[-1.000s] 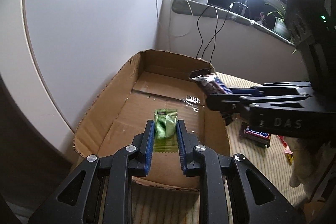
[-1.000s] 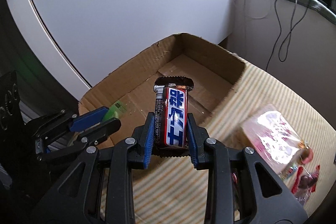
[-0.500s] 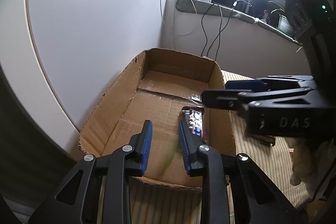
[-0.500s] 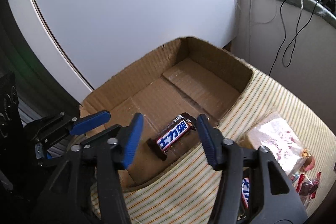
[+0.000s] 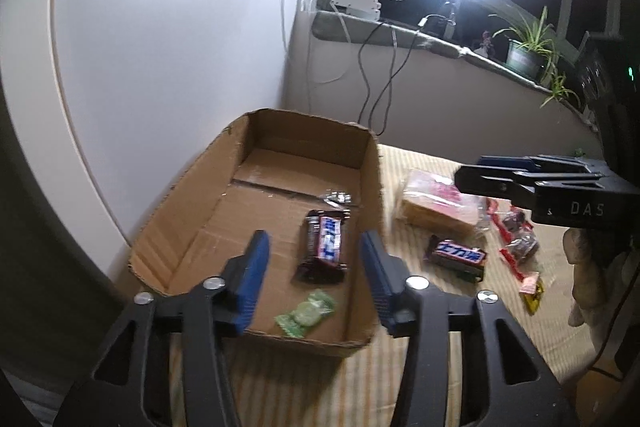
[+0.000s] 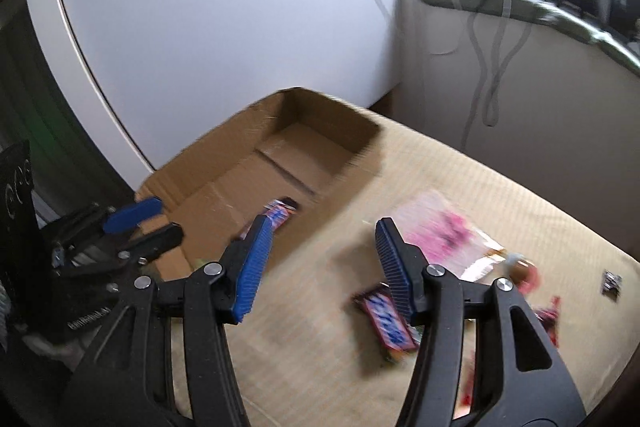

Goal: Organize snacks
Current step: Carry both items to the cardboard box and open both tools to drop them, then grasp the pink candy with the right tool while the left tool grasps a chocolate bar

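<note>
Left claw [image 5: 314,277] jaws just opened, empty, green candy [image 5: 307,311] only in left view, chocolate bar [image 5: 326,247] lengthwise in cardboard box [image 5: 176,195], right claw [image 6: 322,263] apart, empty.

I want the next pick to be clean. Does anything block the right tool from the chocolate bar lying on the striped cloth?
Nothing visible does. The brown-and-blue wrapped chocolate bar lies uncovered on the striped beige cloth, just beyond the open, empty right tool; the pink-printed clear snack bag lies farther off.

We count one cardboard box [image 5: 372,195], two chocolate bars [image 5: 326,243] [image 5: 458,254], one green candy [image 5: 306,313], one pink packet [image 5: 436,199].
</note>
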Demonstrator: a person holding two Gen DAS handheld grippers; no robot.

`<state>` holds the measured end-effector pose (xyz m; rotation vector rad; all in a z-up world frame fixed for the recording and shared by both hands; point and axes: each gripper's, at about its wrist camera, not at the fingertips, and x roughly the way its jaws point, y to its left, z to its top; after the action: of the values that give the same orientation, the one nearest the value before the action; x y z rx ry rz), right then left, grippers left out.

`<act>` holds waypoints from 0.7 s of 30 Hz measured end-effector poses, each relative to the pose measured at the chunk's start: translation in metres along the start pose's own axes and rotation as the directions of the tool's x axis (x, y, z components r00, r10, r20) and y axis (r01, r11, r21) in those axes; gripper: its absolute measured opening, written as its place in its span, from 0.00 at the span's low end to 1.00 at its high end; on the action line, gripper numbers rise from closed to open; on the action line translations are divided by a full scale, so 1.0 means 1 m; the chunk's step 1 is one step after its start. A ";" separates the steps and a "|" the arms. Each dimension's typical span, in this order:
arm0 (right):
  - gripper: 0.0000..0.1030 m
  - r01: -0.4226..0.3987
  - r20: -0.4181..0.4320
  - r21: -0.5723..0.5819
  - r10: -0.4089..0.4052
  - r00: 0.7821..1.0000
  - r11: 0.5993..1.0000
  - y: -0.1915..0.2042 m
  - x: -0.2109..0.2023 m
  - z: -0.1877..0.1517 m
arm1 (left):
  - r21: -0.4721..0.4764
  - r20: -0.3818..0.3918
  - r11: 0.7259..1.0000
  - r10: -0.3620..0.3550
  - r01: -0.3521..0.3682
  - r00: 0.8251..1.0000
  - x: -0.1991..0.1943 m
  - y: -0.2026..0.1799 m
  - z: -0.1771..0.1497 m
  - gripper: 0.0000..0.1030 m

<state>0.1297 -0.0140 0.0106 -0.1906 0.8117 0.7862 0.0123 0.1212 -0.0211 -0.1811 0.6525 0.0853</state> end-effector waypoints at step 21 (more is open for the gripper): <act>0.73 0.168 -0.147 0.149 -0.146 0.978 0.975 -0.122 -0.068 -0.139 | 0.056 -0.155 0.981 -0.176 0.186 0.972 0.037 -0.096 -0.022 0.58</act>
<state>0.1045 -0.1986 -0.0526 -0.1635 0.9716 0.5597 0.0419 0.0237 -0.0471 -0.1795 0.7842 -0.1282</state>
